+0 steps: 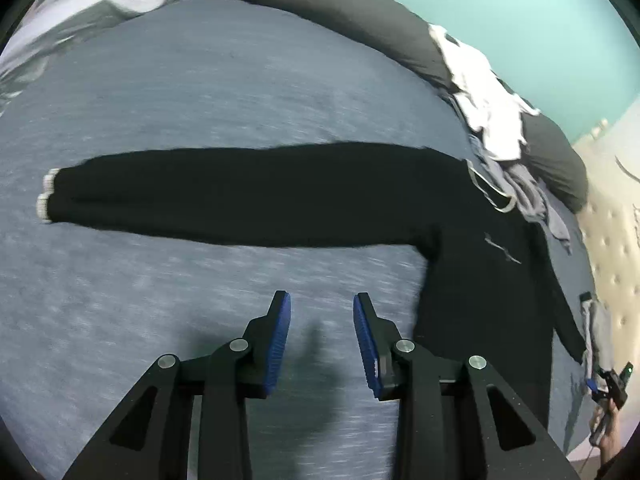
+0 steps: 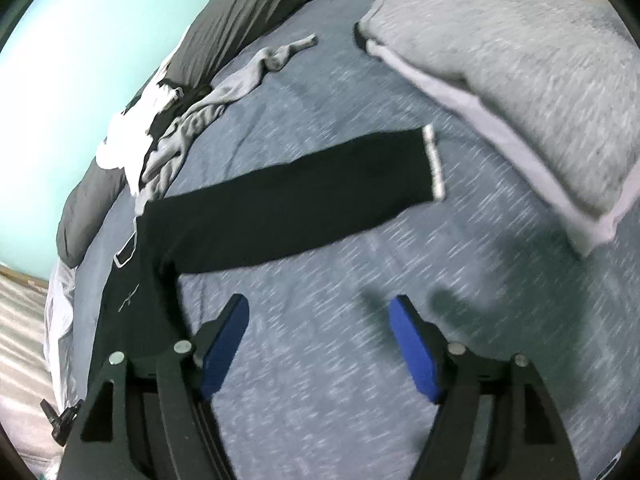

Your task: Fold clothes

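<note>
A black garment (image 1: 256, 196) with white cuffs (image 1: 46, 194) and a pale drawstring (image 1: 494, 196) lies flat on the blue-grey bedspread (image 1: 200, 100). Its long part stretches left and its wider part (image 1: 488, 300) bends toward me on the right. My left gripper (image 1: 322, 308) is open over bare bedspread just short of the long part, with nothing between its blue pads. In the right wrist view the garment (image 2: 280, 208) runs up to a white cuff (image 2: 435, 164). My right gripper (image 2: 318, 312) is wide open over bare bedspread and holds nothing. Its left finger (image 2: 224, 336) is beside the garment's wider part.
A heap of white and grey clothes (image 1: 492, 120) lies at the bed's far edge against dark pillows (image 1: 340, 4). A grey folded blanket (image 2: 520, 80) lies past the cuff. A loose grey garment (image 2: 248, 76) is farther off. A tufted headboard (image 1: 616, 240) and a teal wall border the bed.
</note>
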`<state>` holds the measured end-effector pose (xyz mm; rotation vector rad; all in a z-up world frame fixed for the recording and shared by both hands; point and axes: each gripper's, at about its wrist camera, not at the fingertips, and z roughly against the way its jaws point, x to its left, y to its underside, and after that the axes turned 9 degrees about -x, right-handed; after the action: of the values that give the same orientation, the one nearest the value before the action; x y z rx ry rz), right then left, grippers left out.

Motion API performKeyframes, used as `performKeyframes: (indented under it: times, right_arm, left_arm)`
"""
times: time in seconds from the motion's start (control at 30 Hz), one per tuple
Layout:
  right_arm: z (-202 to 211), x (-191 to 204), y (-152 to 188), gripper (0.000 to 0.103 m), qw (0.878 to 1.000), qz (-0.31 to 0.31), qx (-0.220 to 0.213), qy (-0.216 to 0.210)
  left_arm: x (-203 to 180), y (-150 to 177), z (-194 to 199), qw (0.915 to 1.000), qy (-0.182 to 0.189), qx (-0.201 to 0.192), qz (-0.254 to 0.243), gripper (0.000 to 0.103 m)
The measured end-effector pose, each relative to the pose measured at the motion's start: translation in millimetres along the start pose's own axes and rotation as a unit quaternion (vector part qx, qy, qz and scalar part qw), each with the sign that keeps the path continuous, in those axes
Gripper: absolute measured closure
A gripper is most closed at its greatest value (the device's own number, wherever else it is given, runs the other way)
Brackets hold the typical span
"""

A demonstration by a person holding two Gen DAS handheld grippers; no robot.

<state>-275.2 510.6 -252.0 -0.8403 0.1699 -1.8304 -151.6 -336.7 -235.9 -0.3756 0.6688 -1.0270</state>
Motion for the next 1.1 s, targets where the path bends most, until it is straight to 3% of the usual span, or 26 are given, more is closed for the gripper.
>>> performKeyframes:
  times: [0.43, 0.67, 0.9, 0.93, 1.0, 1.03, 1.1]
  right_arm:
    - [-24.7, -41.1, -42.6, 0.028, 0.999, 0.006, -0.025, 0.027]
    - [-56.9, -46.5, -66.9, 0.028, 0.997, 0.028, -0.034, 0.055]
    - [-79.7, -36.5, -65.8, 0.029, 0.99, 0.078, -0.061, 0.097]
    - [-80.3, -34.3, -63.9, 0.032, 0.989, 0.086, -0.063, 0.099]
    - [-81.2, -29.2, -59.5, 0.056, 0.987, 0.107, -0.061, 0.102]
    - [-81.3, -27.2, -57.8, 0.061, 0.986, 0.116, -0.061, 0.102]
    - [-78.8, -26.0, -57.7, 0.08, 0.987, 0.116, -0.059, 0.091]
  left_arm:
    - [-122.5, 46.0, -47.3, 0.9964, 0.048, 0.009, -0.069, 0.064]
    - [-148.1, 59.2, -65.1, 0.9946, 0.056, 0.001, -0.087, 0.063]
    - [-148.7, 76.5, -82.7, 0.9955, 0.075, 0.0, -0.057, 0.059]
    - [-148.3, 79.4, -84.8, 0.9955, 0.077, 0.0, -0.055, 0.059]
    - [-147.0, 84.4, -88.3, 0.9955, 0.082, -0.001, -0.049, 0.059]
    - [-146.3, 86.4, -89.9, 0.9955, 0.083, 0.0, -0.045, 0.059]
    - [-145.0, 90.2, -92.3, 0.9955, 0.085, 0.001, -0.041, 0.059]
